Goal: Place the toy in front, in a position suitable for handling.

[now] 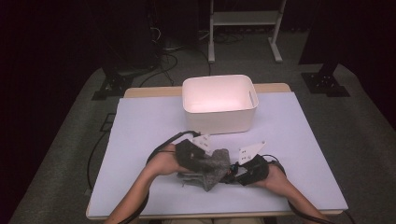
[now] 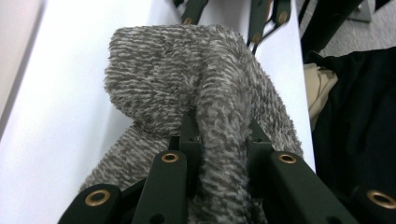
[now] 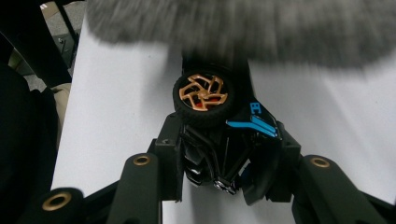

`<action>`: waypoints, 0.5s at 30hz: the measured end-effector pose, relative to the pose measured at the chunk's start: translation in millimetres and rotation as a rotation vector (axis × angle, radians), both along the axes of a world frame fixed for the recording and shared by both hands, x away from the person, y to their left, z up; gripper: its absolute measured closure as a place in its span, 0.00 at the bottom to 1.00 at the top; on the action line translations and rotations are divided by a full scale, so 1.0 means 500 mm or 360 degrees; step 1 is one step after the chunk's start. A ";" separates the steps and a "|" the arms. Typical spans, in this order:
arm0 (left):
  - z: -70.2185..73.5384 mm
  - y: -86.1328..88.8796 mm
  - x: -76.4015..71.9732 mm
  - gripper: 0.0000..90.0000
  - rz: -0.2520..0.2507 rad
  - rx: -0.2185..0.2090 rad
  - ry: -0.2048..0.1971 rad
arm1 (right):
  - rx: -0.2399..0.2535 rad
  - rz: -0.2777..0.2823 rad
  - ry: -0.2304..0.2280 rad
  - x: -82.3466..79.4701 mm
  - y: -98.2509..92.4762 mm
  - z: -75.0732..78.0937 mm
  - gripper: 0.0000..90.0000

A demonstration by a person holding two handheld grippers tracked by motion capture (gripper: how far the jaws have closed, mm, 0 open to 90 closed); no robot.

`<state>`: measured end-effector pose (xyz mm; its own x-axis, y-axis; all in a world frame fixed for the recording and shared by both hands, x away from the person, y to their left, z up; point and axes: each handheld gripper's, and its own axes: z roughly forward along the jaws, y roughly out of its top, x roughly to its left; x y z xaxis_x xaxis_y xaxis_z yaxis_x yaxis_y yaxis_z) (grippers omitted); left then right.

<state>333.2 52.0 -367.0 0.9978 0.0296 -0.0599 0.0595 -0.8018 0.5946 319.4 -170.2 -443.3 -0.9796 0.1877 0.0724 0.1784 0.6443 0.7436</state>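
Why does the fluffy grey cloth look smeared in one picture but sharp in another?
Right gripper view: the grey cloth is very close and blurred, while the toy car is sharp. Left gripper view: its woolly loops are crisp. High view: the room behind is dark and the white bin glows.

In the right gripper view the grey knitted cloth (image 3: 243,28) is blurred and cut off by the top edge, and it hides the front of the toy car (image 3: 224,135) held in the right tongs (image 3: 224,163). In the high view the cloth (image 1: 212,165) covers the left tongs' (image 1: 205,161) tips and most of the car, near the counter's (image 1: 140,130) front edge.
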 end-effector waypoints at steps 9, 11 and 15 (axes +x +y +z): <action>-0.004 -0.080 0.008 0.83 -0.0076 -0.0006 -0.0007 | 0.0008 -0.0004 0.0011 0.002 -0.001 -0.001 0.63; -0.005 -0.076 0.008 0.83 -0.0078 -0.0015 -0.0005 | 0.0010 -0.0004 0.0015 0.002 -0.001 -0.001 0.63; -0.007 -0.060 0.007 0.84 -0.0078 -0.0026 -0.0016 | 0.0006 -0.0003 0.0003 0.001 -0.001 -0.001 0.63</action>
<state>336.7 21.8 -370.5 0.9986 -0.0203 -0.0497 0.0142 -0.7939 0.6079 319.9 -170.6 -443.8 -0.9791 0.1889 0.0750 0.1808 0.6411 0.7458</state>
